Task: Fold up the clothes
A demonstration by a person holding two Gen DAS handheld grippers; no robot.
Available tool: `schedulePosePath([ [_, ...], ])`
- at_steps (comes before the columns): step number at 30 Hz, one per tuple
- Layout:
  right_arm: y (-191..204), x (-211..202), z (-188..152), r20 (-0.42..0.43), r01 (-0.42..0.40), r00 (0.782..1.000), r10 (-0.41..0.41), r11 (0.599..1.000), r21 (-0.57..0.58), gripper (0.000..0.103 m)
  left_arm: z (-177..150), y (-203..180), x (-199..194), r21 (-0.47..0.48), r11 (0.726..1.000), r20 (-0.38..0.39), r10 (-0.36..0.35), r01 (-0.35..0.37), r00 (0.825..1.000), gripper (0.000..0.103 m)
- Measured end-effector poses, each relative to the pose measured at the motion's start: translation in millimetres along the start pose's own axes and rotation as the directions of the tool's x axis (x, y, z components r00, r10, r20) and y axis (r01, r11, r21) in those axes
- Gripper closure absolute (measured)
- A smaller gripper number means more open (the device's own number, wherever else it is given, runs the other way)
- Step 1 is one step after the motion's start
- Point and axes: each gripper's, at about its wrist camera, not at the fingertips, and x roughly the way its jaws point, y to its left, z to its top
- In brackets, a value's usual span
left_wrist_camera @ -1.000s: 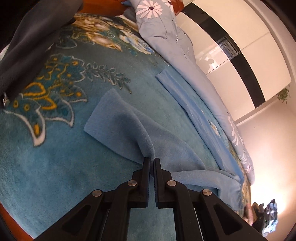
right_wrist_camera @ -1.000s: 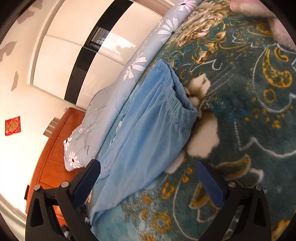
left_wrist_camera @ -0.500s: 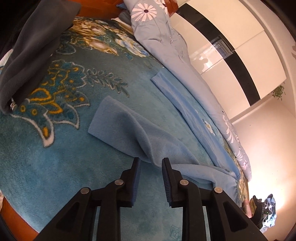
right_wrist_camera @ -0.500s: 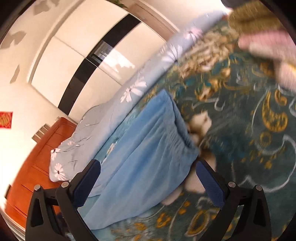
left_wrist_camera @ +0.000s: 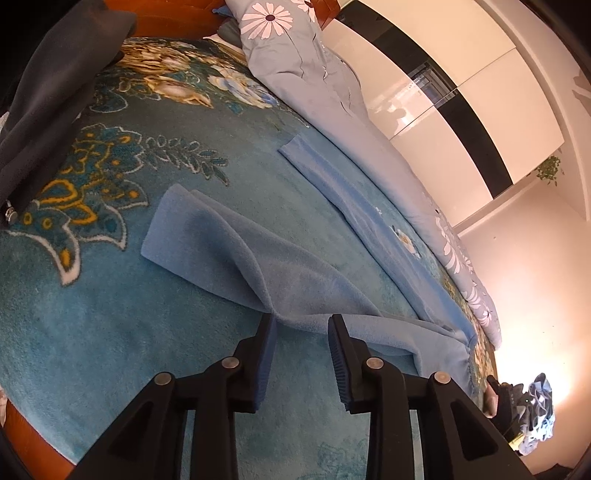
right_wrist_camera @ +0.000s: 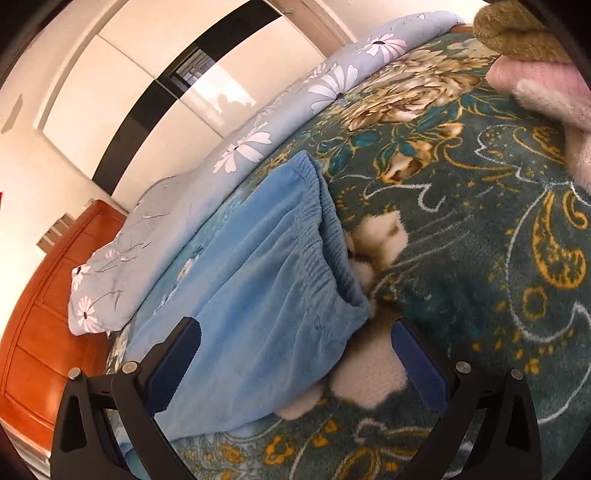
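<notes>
Left wrist view: the dark grey garment [left_wrist_camera: 48, 96] is cut off by the upper-left edge, so its full shape cannot be told. A small crumpled blue-and-white heap [left_wrist_camera: 539, 410] at the lower right is too small and too washed out by glare to identify; the dark object beside it is equally unclear. Right wrist view: the pink fabric [right_wrist_camera: 543, 85] and the olive-brown item [right_wrist_camera: 517, 33] above it run out of the frame at the upper right. The blue trousers [right_wrist_camera: 266, 288] pass behind the left finger [right_wrist_camera: 173, 358] of the right gripper [right_wrist_camera: 295, 354], hiding their legs. The wooden headboard [right_wrist_camera: 44, 317] is cropped at the left edge.
</notes>
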Motion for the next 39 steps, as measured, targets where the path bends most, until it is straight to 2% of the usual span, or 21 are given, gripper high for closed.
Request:
schedulePosePath([
  [5, 4, 11, 2, 0.015, 0.016, 1.0, -0.016, 1.0, 0.019, 0.001, -3, -3, -1, 0.001, 1.0, -0.007, -0.001, 0.001, 1.0, 0.071],
  [7, 9, 12, 1, 0.008, -0.004, 1.0, 0.004, 1.0, 0.016, 0.013, -3, -4, -2, 0.003, 1.0, -0.005, -0.002, 0.002, 1.0, 0.07],
  [8, 9, 15, 0, -0.005, -0.007, 1.0, 0.008, 1.0, 0.021, 0.029, -3, -5, -3, 0.003, 1.0, -0.004, -0.003, 0.003, 1.0, 0.07],
  [9, 8, 17, -1, -0.02, -0.01, 1.0, 0.011, 1.0, 0.027, 0.049, -3, -6, -4, 0.002, 1.0, -0.002, -0.006, 0.006, 1.0, 0.07],
  [10, 8, 20, -2, -0.034, -0.013, 0.999, 0.014, 0.999, 0.033, 0.061, -4, -6, -5, 0.003, 1.0, 0.0, -0.008, 0.008, 1.0, 0.07],
  [11, 6, 21, -3, -0.049, -0.008, 0.999, 0.01, 0.999, 0.045, 0.082, -4, -7, -7, 0.004, 1.0, 0.001, -0.009, 0.009, 1.0, 0.07],
  [12, 3, 23, -3, -0.063, -0.002, 0.998, 0.006, 0.998, 0.058, 0.092, -4, -7, -8, 0.005, 1.0, 0.002, -0.009, 0.009, 1.0, 0.07],
  [17, -13, -5, 0, -0.038, -0.035, 0.999, 0.039, 0.995, 0.089, 0.098, -5, -7, -15, 0.002, 1.0, 0.007, -0.01, 0.01, 1.0, 0.069],
  [22, -32, -51, 12, 0.031, -0.036, 0.999, 0.034, 0.996, 0.087, 0.099, -8, -7, -22, 0.005, 1.0, 0.015, -0.024, 0.024, 1.0, 0.064],
  [24, -37, -60, 13, 0.035, 0.001, 0.999, -0.004, 0.998, 0.065, 0.099, -11, -6, -23, 0.007, 1.0, 0.015, -0.02, 0.02, 1.0, 0.063],
  [26, -42, -69, 13, 0.04, 0.04, 0.998, -0.042, 0.998, 0.042, 0.099, -13, -2, -25, 0.003, 1.0, 0.016, -0.002, 0.002, 1.0, 0.062],
  [32, -66, -74, 4, 0.018, 0.095, 0.995, -0.097, 0.993, 0.072, 0.099, -13, 19, -28, -0.056, 0.997, 0.026, 0.062, -0.061, 0.998, 0.059],
  [36, -68, -66, -3, -0.016, 0.13, 0.992, -0.129, 0.989, 0.07, 0.099, -2, 25, -26, -0.044, 0.986, 0.069, 0.16, -0.158, 0.985, 0.055],
  [39, -70, -67, -4, -0.032, 0.125, 0.992, -0.123, 0.989, 0.077, 0.098, 12, 30, -13, -0.02, 0.988, 0.04, 0.155, -0.155, 0.987, 0.054],
])
